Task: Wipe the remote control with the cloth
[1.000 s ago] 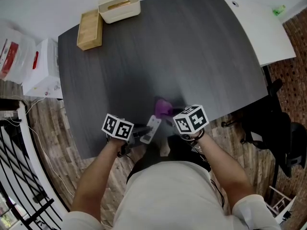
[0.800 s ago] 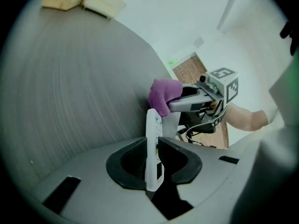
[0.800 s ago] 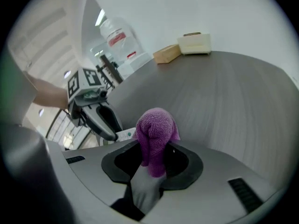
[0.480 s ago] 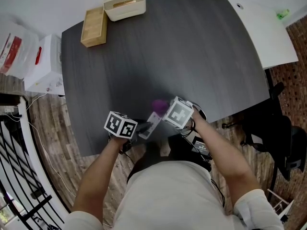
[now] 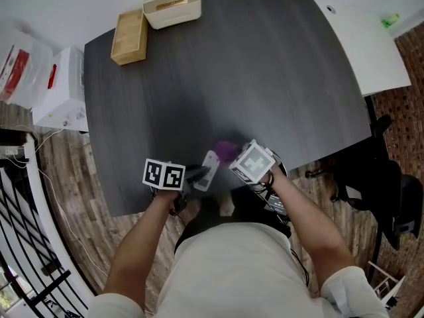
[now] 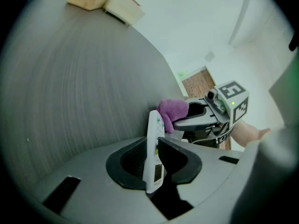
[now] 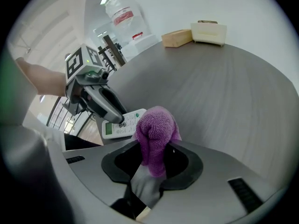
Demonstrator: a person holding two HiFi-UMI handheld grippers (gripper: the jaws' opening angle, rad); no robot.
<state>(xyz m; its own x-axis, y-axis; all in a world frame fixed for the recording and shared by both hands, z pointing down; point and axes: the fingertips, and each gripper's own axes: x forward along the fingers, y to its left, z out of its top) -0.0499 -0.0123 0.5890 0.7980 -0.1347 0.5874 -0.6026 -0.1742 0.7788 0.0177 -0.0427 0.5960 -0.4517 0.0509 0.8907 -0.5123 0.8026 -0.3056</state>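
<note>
Currently gripped, left: the remote (image 6: 153, 153) is clamped edge-on in the jaws of the left gripper (image 5: 198, 175), above the worktop's (image 5: 265, 78) near edge.
Gripped, right: the cloth (image 7: 156, 129) is pinched in the closed jaws of the right gripper (image 5: 233, 158), bunched past their tips.
Key relation: the remote's long axis is pointed away from the left jaws, toward the far right; the cloth is found at that far end, seemingly touching.
Nearer hand: the right, by which the cloth is carried.
Next stroke, judged: to be drawn along that axis.
Count: one remote, one cloth, two grippers, one wood box (image 5: 129, 37), one cream box (image 5: 172, 6).
</note>
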